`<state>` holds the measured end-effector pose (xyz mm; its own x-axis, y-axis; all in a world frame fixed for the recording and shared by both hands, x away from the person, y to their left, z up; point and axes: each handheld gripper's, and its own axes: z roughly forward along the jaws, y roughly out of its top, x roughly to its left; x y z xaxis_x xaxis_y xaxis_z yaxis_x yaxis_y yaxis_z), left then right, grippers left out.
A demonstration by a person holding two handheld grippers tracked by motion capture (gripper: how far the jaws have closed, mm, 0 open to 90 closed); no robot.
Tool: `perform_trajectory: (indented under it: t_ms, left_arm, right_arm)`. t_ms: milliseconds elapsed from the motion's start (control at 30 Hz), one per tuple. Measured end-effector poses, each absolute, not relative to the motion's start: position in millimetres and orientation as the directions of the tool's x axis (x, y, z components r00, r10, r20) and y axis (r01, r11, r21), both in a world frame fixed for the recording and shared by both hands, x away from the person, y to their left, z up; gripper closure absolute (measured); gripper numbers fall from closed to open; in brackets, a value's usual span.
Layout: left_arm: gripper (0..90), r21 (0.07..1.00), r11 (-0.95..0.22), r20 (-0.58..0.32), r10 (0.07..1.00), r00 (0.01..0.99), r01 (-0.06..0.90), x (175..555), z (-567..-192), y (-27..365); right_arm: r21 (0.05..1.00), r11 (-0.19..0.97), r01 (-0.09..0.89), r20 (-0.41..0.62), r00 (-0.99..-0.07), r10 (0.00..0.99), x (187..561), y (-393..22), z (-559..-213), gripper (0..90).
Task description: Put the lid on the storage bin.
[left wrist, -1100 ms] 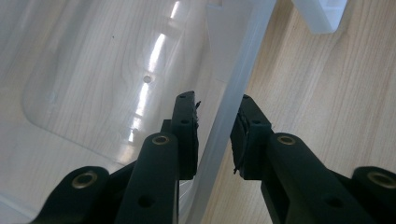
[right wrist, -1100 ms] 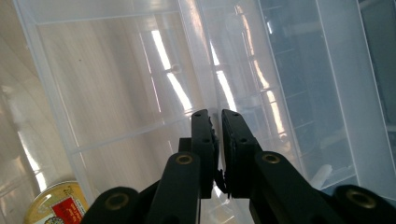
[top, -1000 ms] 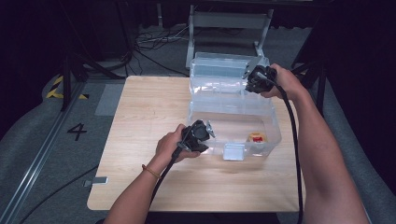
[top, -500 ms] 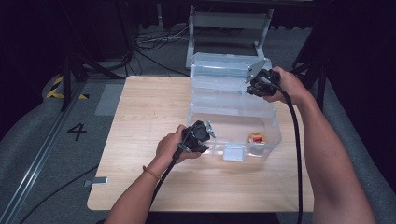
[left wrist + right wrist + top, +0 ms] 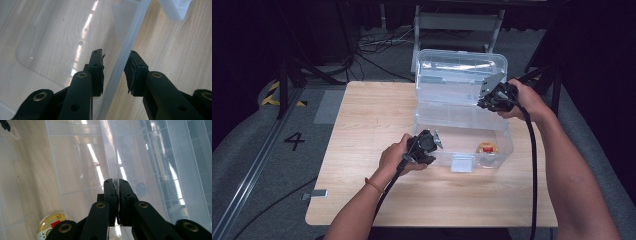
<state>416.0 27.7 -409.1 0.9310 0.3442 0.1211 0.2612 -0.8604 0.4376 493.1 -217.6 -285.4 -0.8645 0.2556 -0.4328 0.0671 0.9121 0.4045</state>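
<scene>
the right gripper is pinched tight on the raised lid to hold it up, while the left gripper – jaws parted, straddling the front wall – steadies the clear box mid-table.

Grey floor marked "4"; cables behind the wooden table; dark surroundings.

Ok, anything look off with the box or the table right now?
Nothing stands out. The clear box sits square on the table, its lid raised and pinched at its edge by the right gripper. The left gripper straddles the box's front wall, jaws apart. A small round tin lies inside, nothing spilled.
</scene>
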Motion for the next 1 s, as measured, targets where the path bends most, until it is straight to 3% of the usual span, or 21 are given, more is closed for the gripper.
perform_trajectory:
  t_ms: [1000]
  left_arm:
    - [69.7,0.428,-0.879,0.154,0.302,0.941,0.212,415.9,-408.8,26.8]
  right_arm:
    - [0.455,0.889,0.052,-0.421,-0.867,0.266,455.3,-225.6,-296.3,85.1]
